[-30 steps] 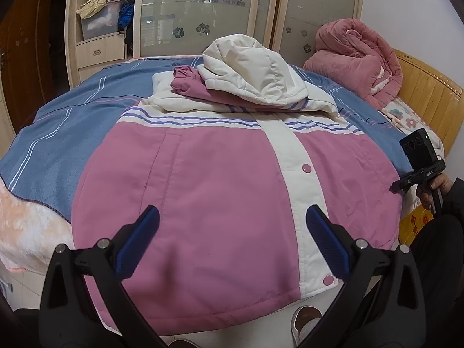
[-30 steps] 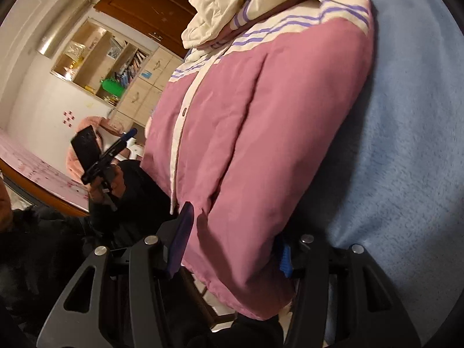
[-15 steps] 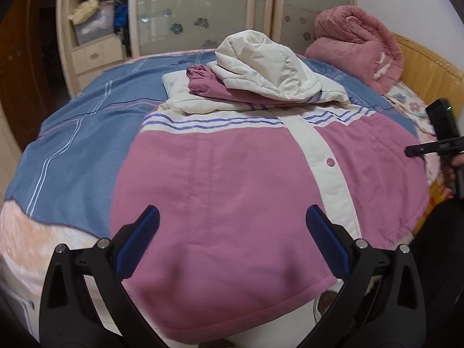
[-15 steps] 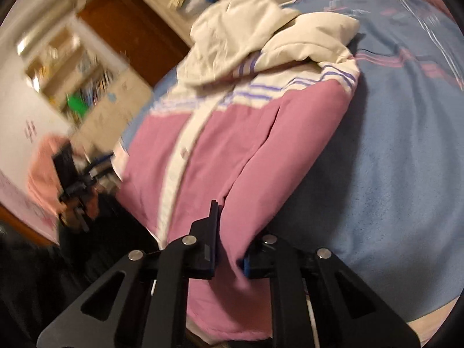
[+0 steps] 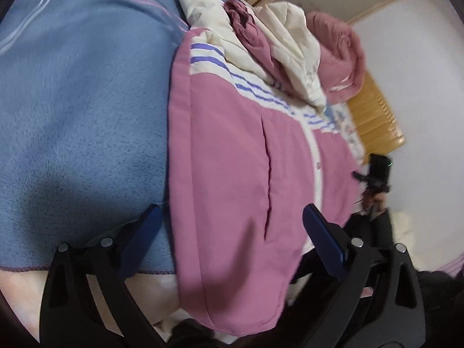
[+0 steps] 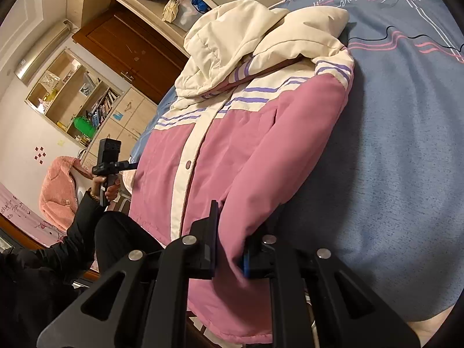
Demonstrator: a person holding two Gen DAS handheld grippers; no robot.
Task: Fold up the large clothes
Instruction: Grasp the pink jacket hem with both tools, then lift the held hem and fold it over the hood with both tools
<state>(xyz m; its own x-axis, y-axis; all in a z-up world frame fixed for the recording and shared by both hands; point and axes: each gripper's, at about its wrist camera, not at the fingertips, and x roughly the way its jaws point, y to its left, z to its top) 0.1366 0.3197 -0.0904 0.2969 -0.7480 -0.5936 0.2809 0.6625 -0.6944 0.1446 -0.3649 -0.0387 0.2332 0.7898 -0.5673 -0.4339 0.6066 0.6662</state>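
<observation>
A large pink jacket [image 5: 232,150] with a cream placket, purple stripes and a cream hood [image 6: 232,37] lies spread on a blue blanket [image 5: 81,101] on the bed. My left gripper [image 5: 232,213] is open and hovers at the jacket's lower left corner. One finger is over the blanket, the other over the pink fabric. In the right wrist view my right gripper [image 6: 229,232] is shut on the jacket's [image 6: 261,159] lower right edge, with a fold of pink cloth pinched between the pads. The hem below both grippers hangs past the bed's edge.
A bundled pink quilt [image 5: 339,55] lies by the wooden headboard [image 5: 374,121]. A wardrobe [image 6: 185,5] and bookshelves [image 6: 87,98] stand beyond the bed. A person's hand [image 6: 108,187] and dark sleeve are at the bed's near side.
The left gripper has swung quickly from the jacket's middle to its left edge, tilting down and rolling. The right gripper's jaws closed on the jacket's right edge and lifted it a little.
</observation>
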